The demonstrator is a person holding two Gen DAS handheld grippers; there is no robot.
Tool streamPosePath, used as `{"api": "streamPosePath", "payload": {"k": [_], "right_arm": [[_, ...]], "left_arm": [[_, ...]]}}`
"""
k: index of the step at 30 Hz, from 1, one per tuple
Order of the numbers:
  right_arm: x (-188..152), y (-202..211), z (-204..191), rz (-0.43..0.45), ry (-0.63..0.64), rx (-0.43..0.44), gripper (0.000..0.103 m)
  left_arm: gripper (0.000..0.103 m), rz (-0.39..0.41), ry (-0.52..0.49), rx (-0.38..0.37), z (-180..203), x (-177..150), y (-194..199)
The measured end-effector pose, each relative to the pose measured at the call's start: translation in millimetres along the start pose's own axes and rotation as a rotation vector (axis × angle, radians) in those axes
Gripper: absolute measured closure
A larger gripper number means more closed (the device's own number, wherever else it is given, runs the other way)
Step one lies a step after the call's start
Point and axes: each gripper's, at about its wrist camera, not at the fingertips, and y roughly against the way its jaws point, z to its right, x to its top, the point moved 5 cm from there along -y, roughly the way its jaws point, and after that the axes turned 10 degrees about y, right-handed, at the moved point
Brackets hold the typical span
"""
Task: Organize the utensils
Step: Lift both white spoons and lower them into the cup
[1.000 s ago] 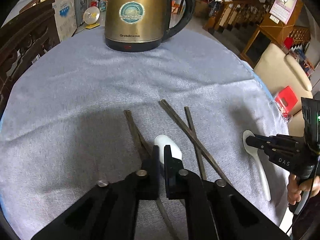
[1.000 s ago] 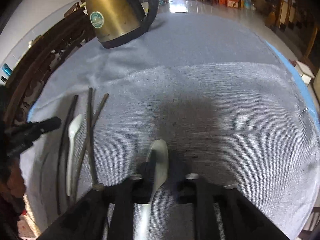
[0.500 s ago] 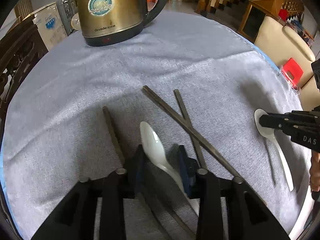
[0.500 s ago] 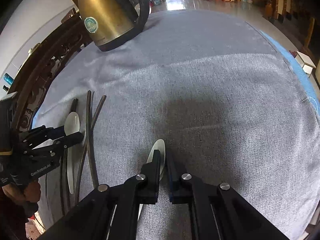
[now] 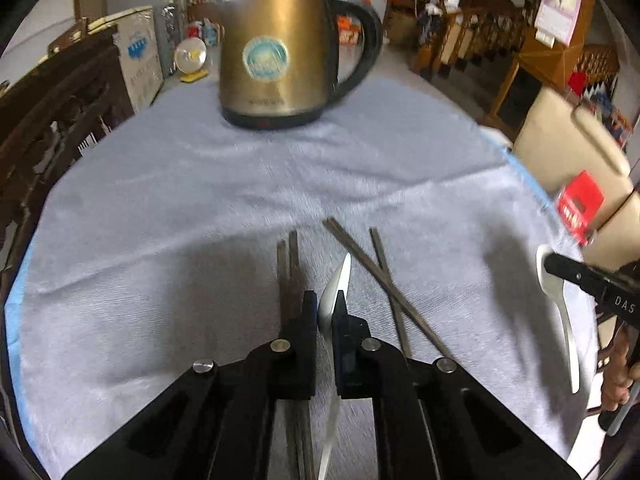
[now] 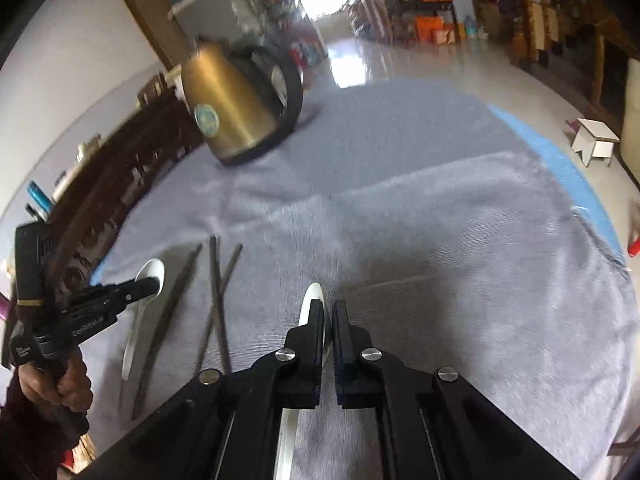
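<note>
Each gripper holds one white spoon. In the left wrist view the left spoon [image 5: 334, 296] stands on its edge in the lower centre of the frame, and the left gripper [image 5: 325, 312] is closed on its neck, with the bowl pointing up and away. In the right wrist view the right spoon [image 6: 308, 304] sits the same way in the lower centre, and the right gripper [image 6: 328, 320] is closed on it.

Both spoons are glossy, smooth and look like ceramic or hard plastic, so I think they can slip or turn between the pads. To do this step well, the person should keep both grips firm, carry the spoons slowly, and lay them down side by side, with the bowls in the same direction.

Four dark chopsticks lie on the grey cloth [image 5: 200, 208] of the table. One pair [image 5: 288, 264] lies just left of the left gripper, nearly parallel. The other two [image 5: 372, 264] cross each other at its right; they probably need to be straightened later. A golden electric kettle [image 5: 280, 60] stands at the top centre, well apart from the utensils.
</note>
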Motion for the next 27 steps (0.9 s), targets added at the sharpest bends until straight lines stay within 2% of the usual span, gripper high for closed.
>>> {"api": "streamPosePath", "payload": {"k": [2, 7, 11, 16, 21, 27], "right_arm": [[-1, 24, 3, 0.062, -0.020, -0.002, 0.098], [-7, 96, 7, 0.248, -0.078, -0.034, 0.098], [-18, 151, 0, 0.408, -0.101, -0.077, 0.098], [-35, 216, -33, 0.606, -0.081, -0.091, 0.098], [-49, 240, -79, 0.715, -0.059, -0.018, 0.098], [-62, 227, -136, 0.785, 0.005, 0.012, 0.098]], "left_arm": [[0.097, 0.044, 0.017, 0.006, 1, 5, 19], [0.097, 0.181, 0.121, 0.029, -25, 5, 81], [0.097, 0.296, 0.270, 0.063, -61, -14, 139], [0.097, 0.439, 0.385, 0.073, -82, -50, 206], [0.097, 0.538, 0.419, -0.062, -57, -92, 253], [0.097, 0.664, 0.379, -0.272, -6, -113, 281]]}}
